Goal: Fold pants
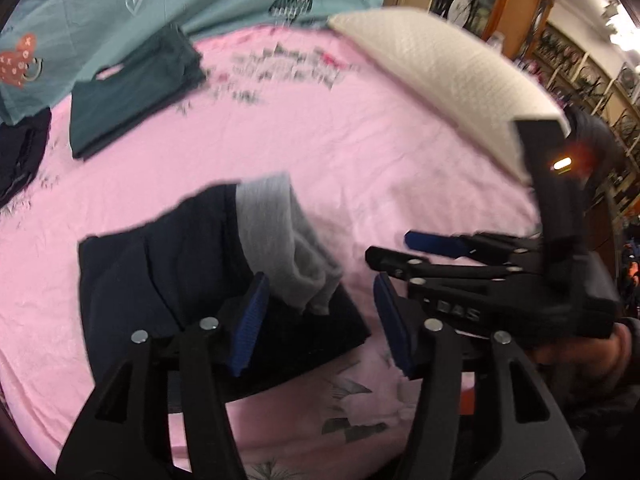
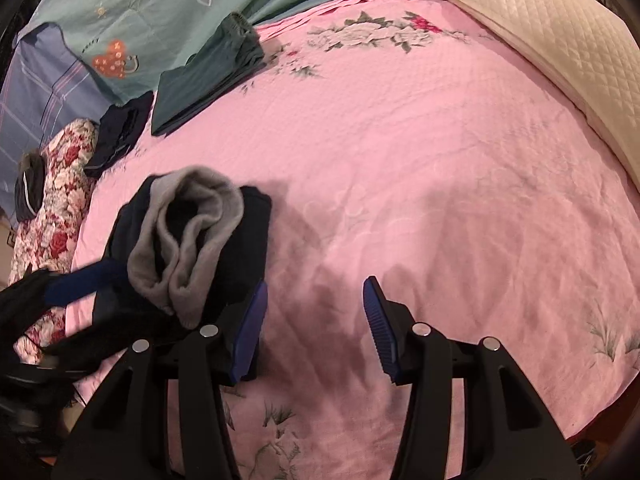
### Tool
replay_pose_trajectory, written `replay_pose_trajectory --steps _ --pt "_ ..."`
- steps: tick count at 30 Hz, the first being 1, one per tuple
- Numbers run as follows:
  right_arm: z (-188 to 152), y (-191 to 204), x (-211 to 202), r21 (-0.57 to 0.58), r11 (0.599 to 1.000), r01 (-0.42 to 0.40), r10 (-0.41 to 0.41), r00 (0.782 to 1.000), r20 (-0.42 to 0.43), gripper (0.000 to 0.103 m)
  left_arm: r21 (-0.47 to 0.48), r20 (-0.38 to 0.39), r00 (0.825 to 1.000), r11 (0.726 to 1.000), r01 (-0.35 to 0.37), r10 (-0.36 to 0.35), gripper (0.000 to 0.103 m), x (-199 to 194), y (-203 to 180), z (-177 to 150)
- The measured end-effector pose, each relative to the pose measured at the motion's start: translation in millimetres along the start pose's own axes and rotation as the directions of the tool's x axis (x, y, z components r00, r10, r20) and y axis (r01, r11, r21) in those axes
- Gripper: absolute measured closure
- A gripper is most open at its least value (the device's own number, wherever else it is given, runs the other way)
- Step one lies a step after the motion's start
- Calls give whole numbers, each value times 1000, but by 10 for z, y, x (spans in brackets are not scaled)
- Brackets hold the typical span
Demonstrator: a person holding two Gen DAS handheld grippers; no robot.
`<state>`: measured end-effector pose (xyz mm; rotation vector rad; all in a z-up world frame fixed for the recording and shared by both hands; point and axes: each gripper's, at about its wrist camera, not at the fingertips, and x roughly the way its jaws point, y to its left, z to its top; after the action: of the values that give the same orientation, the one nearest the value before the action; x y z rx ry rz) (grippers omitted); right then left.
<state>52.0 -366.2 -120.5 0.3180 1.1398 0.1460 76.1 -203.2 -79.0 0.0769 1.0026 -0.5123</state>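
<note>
Pink bedspread (image 2: 420, 160): folded pants (image 1: 168, 272) lie under/ahead of left gripper (image 1: 320, 320); both grippers apart, empty (prob. just released), right gripper (image 2: 316, 328) over bare sheet.

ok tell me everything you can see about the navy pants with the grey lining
The navy pants lie folded into a compact bundle on the pink bedspread. The fabric looks soft and thick, dark navy outside with a grey fleecy lining turned out, where the openings gape and bunch on top. The left gripper hovers open over one edge and the right gripper stands open beside the bundle; neither grips it.
</note>
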Motion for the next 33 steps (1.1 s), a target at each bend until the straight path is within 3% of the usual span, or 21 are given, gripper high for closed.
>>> replay_pose_trajectory --steps 2,4,8,11,14,19,23,25,27,29,33 --pt "35 -9 -104 40 997 -60 59 998 31 52 -24 64 998 1000 -16 18 24 -247 109 13" --pt "52 1 -134 52 994 -97 95 995 38 51 -79 112 992 995 -56 65 21 -474 348 2" --pt "102 200 -140 67 961 -268 267 963 15 49 -172 64 983 972 -159 172 21 -521 899 -135" --pt "117 375 -33 41 967 -253 255 966 -41 49 -263 5 977 943 -205 213 21 -494 1246 -272" --pt "89 505 102 46 964 -263 267 959 -94 43 -310 -2 974 926 -217 228 21 -523 1374 -380" --pt "100 658 192 65 959 -277 283 951 -126 41 -318 -19 977 926 -206 211 21 -492 1429 -450" --pt "110 740 294 62 973 -223 230 962 -146 41 -291 -28 982 938 -188 189 21 -465 1393 -494" --pt "101 723 384 98 972 -214 228 961 -157 50 -275 -32 983 944 -182 180 21 -442 1374 -499" --pt "99 715 393 106 975 -194 209 965 -157 74 -266 -36 985 949 -171 168 21 -419 1365 -493" --pt "118 675 296 115 972 -204 219 967 -128 80 -256 -36 987 953 -163 159 21 -411 1371 -484" --pt "87 573 -40 149 958 -244 255 965 -62 81 -246 -21 991 960 -130 129 21 -434 1382 -441"
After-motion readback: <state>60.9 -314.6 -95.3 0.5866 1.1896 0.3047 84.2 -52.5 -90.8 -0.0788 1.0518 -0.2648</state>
